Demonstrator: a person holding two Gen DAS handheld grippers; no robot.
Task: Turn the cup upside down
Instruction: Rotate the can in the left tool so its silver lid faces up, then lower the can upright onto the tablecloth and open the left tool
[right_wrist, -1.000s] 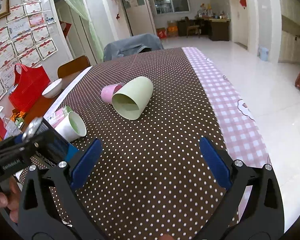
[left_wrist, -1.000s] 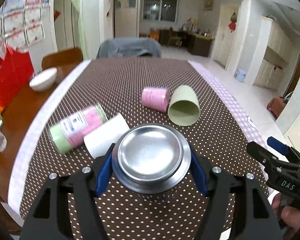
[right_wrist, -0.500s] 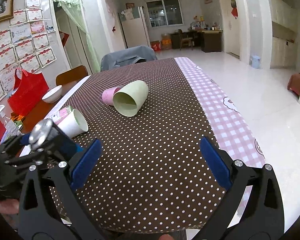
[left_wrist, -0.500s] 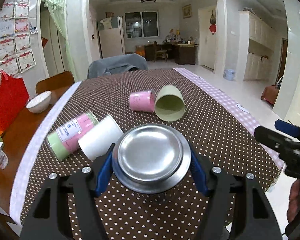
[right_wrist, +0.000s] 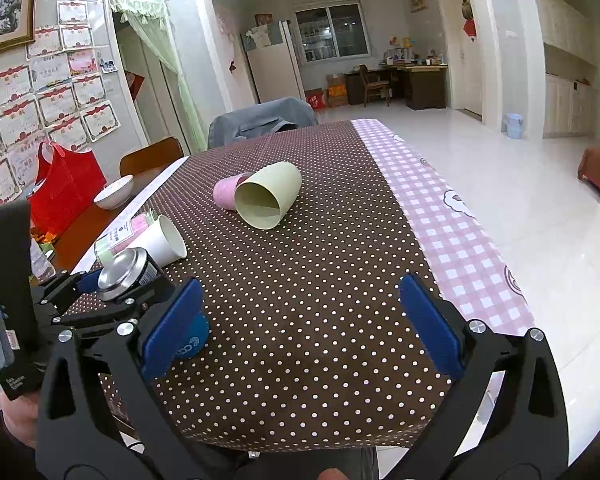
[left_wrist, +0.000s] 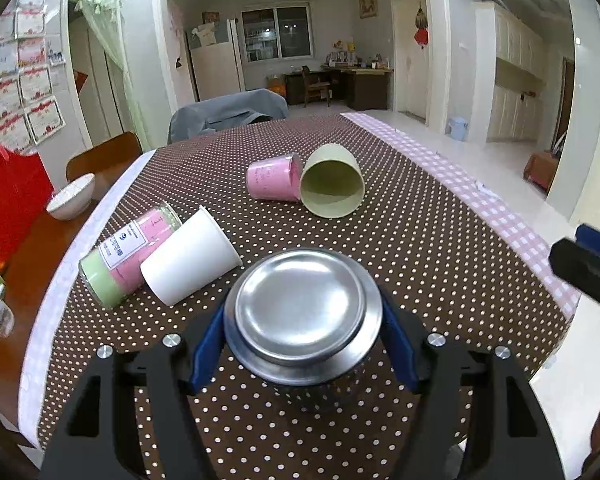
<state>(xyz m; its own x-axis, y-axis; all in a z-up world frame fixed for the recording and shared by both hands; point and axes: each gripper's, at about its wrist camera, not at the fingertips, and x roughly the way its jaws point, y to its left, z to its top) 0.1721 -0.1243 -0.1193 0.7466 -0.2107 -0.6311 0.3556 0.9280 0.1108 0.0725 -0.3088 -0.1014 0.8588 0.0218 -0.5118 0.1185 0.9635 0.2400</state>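
My left gripper (left_wrist: 302,342) is shut on a steel cup (left_wrist: 302,310), its flat base facing the camera, over the near part of the dotted table. The right wrist view shows the same steel cup (right_wrist: 122,270) tilted in the left gripper (right_wrist: 100,288) at the near left. My right gripper (right_wrist: 298,320) is open and empty above the table's near edge; its tip shows at the right edge of the left wrist view (left_wrist: 584,264).
On the brown dotted tablecloth (left_wrist: 420,240) lie a pale green cup (left_wrist: 332,188), a pink cup (left_wrist: 270,178), a white cup (left_wrist: 190,256) and a pink-green jar (left_wrist: 124,256). A white bowl (left_wrist: 70,202) and red bag (left_wrist: 10,200) sit left.
Both grippers have risen and tilted up, so more of the room shows. The steel cup stays clamped in the left gripper; the right gripper stays open.
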